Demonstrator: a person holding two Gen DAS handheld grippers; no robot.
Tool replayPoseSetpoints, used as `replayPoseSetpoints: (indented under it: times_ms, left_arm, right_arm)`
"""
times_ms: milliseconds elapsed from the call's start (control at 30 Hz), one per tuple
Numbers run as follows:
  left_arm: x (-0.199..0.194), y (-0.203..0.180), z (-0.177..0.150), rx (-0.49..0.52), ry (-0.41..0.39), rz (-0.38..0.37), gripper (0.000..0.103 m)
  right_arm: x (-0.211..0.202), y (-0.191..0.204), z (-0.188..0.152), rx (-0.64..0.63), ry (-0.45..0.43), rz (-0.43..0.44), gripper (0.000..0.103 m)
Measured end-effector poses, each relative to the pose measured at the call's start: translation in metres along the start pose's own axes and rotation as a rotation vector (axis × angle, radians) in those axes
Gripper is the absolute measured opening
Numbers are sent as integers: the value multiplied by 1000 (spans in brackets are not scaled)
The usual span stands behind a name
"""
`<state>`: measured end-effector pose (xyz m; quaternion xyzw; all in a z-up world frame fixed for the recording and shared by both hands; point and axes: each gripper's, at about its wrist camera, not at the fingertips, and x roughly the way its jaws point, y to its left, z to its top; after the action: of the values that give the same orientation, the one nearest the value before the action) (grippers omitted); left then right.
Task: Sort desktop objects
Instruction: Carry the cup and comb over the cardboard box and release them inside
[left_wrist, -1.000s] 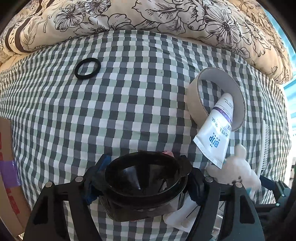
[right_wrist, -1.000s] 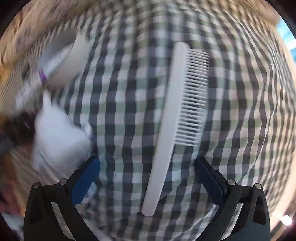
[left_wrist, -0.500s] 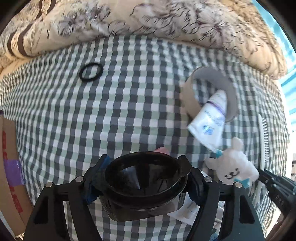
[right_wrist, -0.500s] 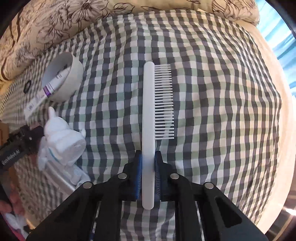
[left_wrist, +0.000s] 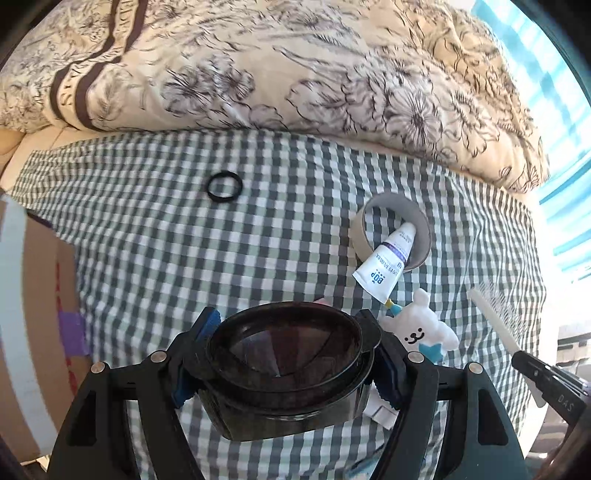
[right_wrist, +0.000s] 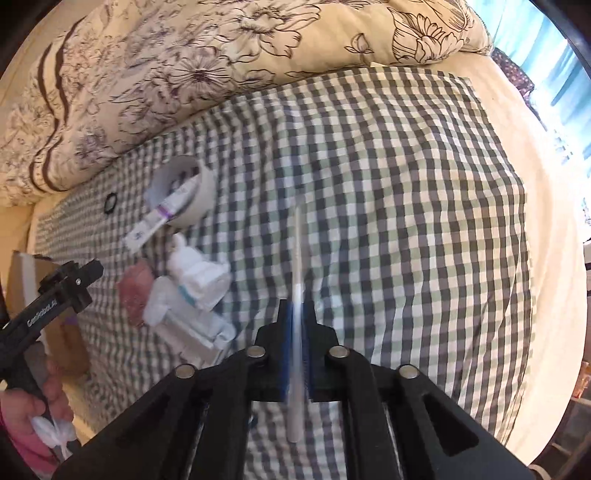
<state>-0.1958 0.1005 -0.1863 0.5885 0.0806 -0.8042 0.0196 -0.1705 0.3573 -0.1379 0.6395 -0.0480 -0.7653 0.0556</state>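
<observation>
Now the left claw (left_wrist: 288, 363) is clamped on a black bowl (left_wrist: 284, 354), its blue pads pressed against the bowl's two sides, and holds it over the near part of a checked cloth (left_wrist: 184, 266) spread on a bed. The right claw (right_wrist: 297, 347) is closed on a white comb (right_wrist: 298, 295), gripping it near the handle end; the comb points away from the camera, blurred, edge-on, and lifted off the cloth. In the left view the same comb (left_wrist: 495, 321) shows at the right edge, held in the other claw's black tip.

On the cloth, a tape roll (left_wrist: 391, 229) lies right of centre, with a white tube (left_wrist: 386, 264) propped in it, cap end inside the ring and flat end sticking out toward the near side. Just near of the tube sits a white plush bear (left_wrist: 419, 325), close beside the bowl's right rim. A black ring (left_wrist: 224, 187) lies alone, far left of the roll. A cardboard box (left_wrist: 33, 314) stands at the left edge of the cloth. A floral quilt (left_wrist: 277, 66) is heaped along the far side.

In the right view, a hand (right_wrist: 33, 402) grips the left claw's handle at the near left, and a pink thing lies blurred next to the bear.
</observation>
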Motion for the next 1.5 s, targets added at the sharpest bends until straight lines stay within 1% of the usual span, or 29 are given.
replayPoseSetpoints:
  times_ms: [33, 100, 200, 333, 500, 633, 800, 933, 1067, 1167, 1233, 1267, 1367, 1500]
  left_arm:
    - [-6, 20, -8, -2, -5, 1, 76]
    - [-10, 24, -4, -10, -12, -1, 76]
    - [-23, 29, -7, -21, -26, 2, 76]
    - [-44, 33, -10, -17, -58, -6, 76]
    - [-71, 39, -15, -27, -76, -7, 76]
    - [-97, 46, -20, -43, -99, -5, 76]
    - [-138, 65, -28, -75, -148, 7, 76]
    - [-169, 95, -30, -98, -186, 22, 76]
    - [-199, 144, -33, -114, -231, 49, 76]
    - [-210, 187, -36, -124, -245, 54, 76]
    - [-214, 215, -38, -127, -242, 63, 76]
    - [-215, 235, -40, -130, -240, 67, 76]
    - [-216, 280, -43, -128, -232, 80, 76]
    - [-203, 328, -46, -134, -210, 96, 76]
  right_arm:
    - [0, 1, 1, -2, 4, 8, 5]
    - [0, 5, -5, -6, 14, 19, 5]
    - [16, 10, -5, 6, 34, 50, 5]
    - [13, 20, -8, 11, 31, 82, 5]
    - [-9, 27, -12, 28, 44, 167, 5]
    - [-38, 43, -15, -4, 15, 215, 5]
    - [-76, 80, -16, -84, -39, 261, 5]
    - [-100, 125, -17, -145, -75, 303, 5]
    - [-115, 193, -21, -235, -118, 332, 5]
    - [-116, 250, -30, -274, -133, 358, 5]
    - [-113, 285, -37, -286, -137, 384, 5]
    - [-110, 305, -42, -299, -136, 394, 5]
    - [-91, 362, -56, -323, -122, 408, 5]
    - [-61, 411, -69, -341, -81, 396, 5]
